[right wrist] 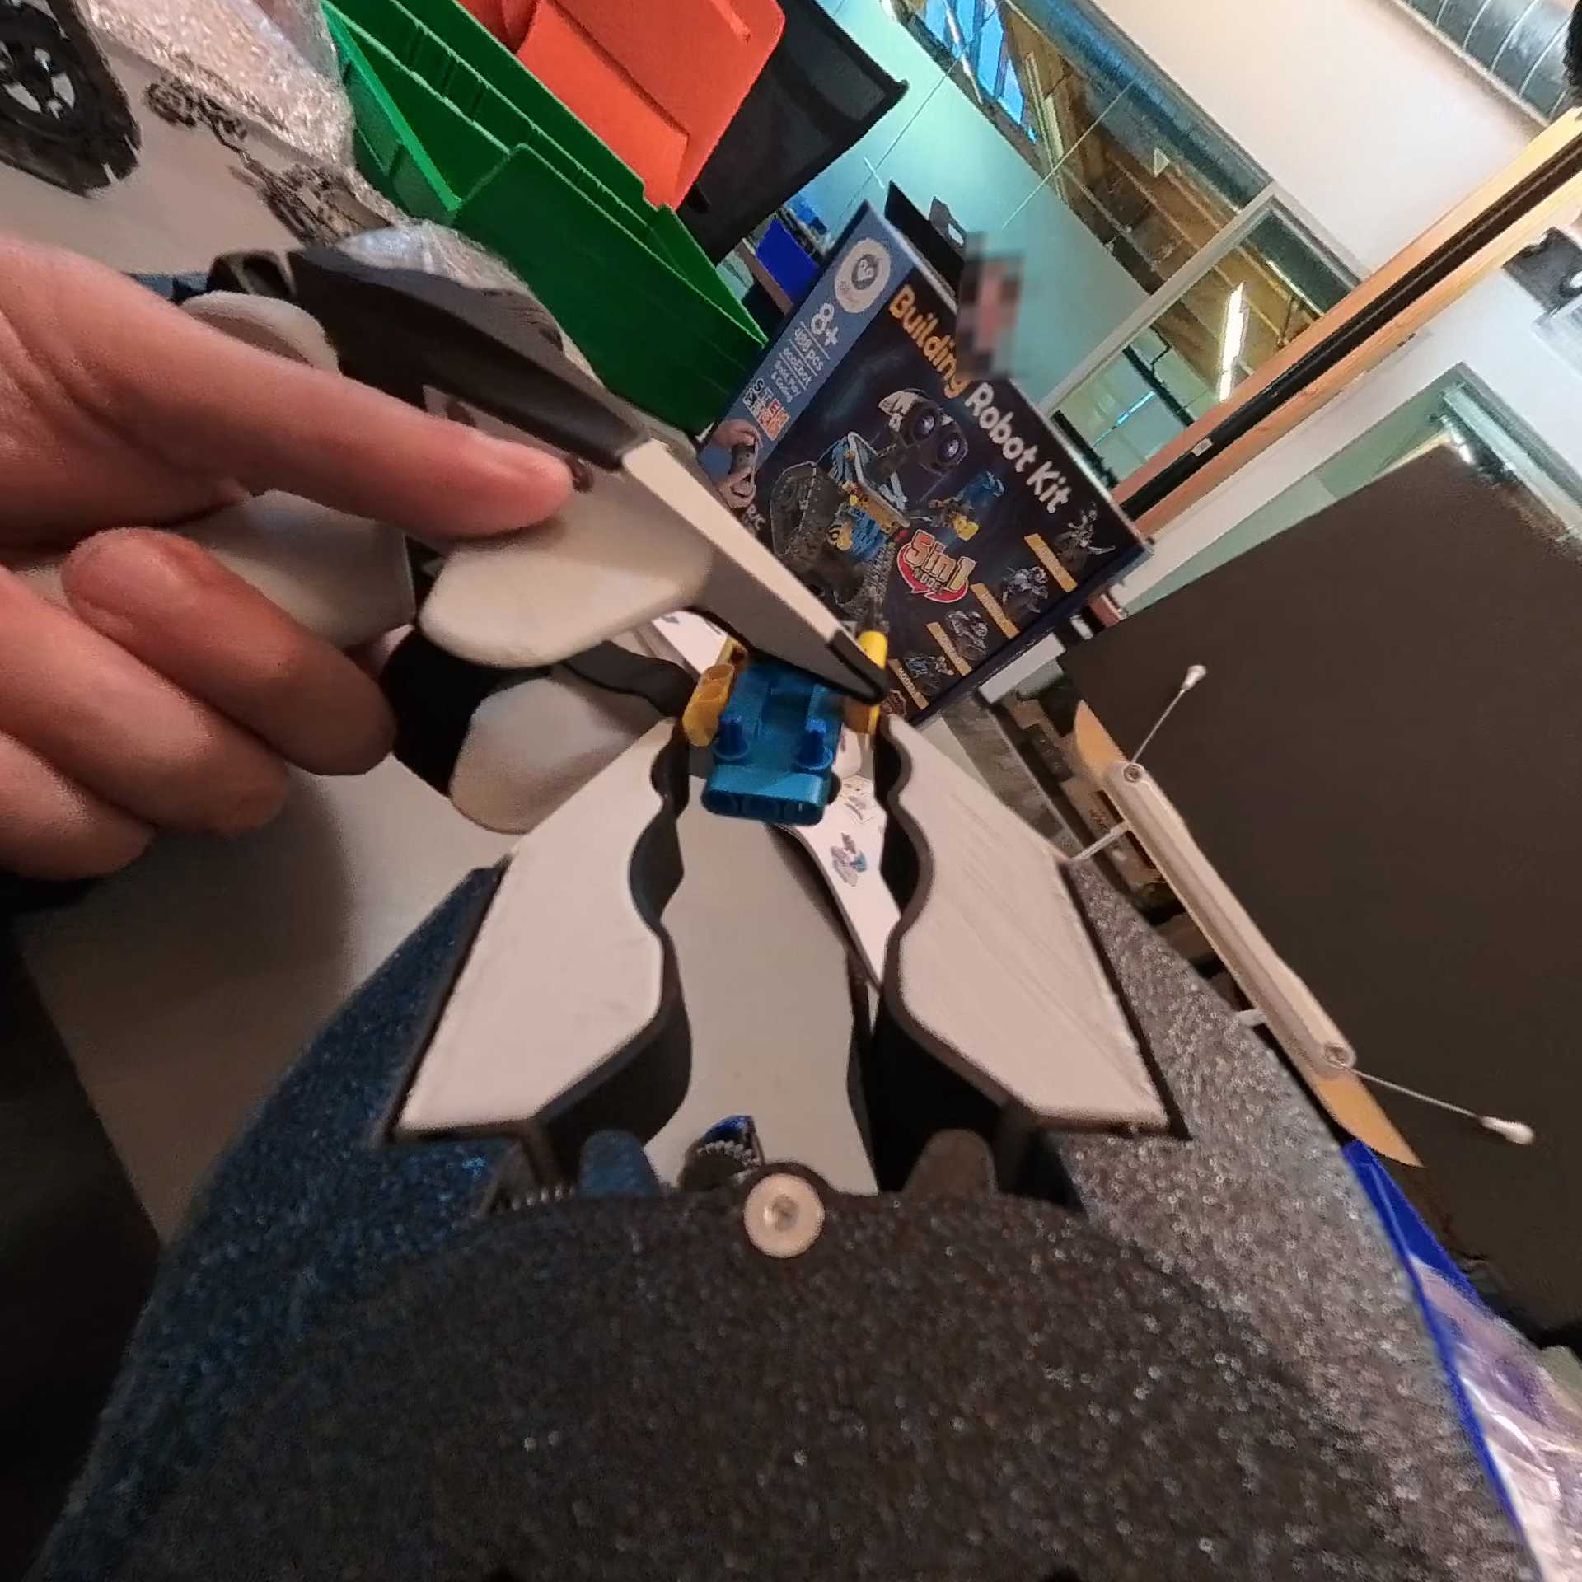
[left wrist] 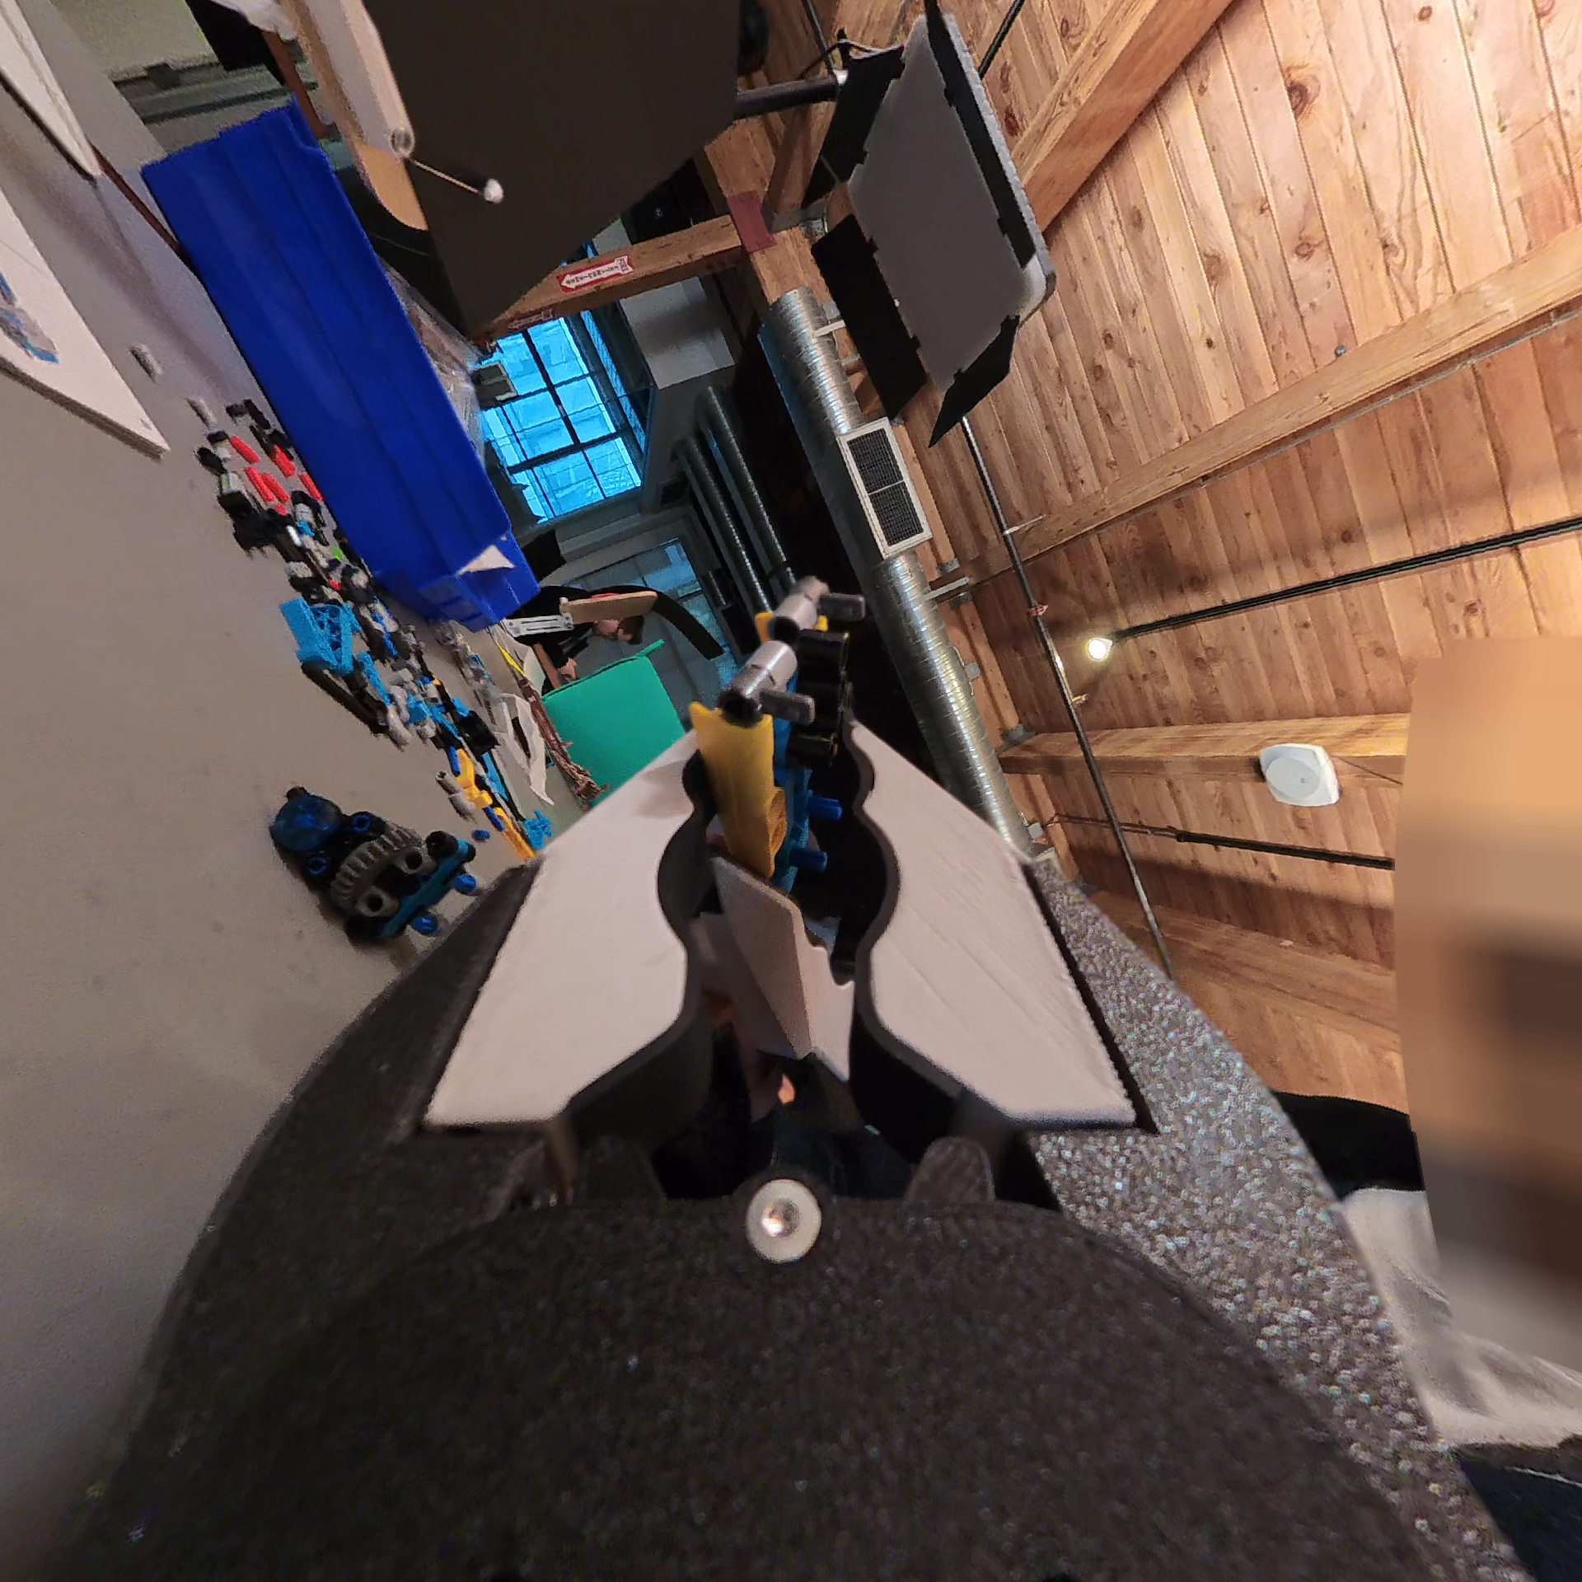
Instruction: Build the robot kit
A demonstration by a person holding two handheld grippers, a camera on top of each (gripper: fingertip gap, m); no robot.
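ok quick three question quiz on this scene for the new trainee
1. True or false: the left hand-held gripper is empty.
2. What colour is the bin beside the loose toy parts on the table in the left wrist view?
A red, B blue, C white
3. In the right wrist view, the picture box stands next to the ____ bin.

Key:
1. False; it is closed on a toy assembly of yellow, blue and black pieces.
2. B
3. green
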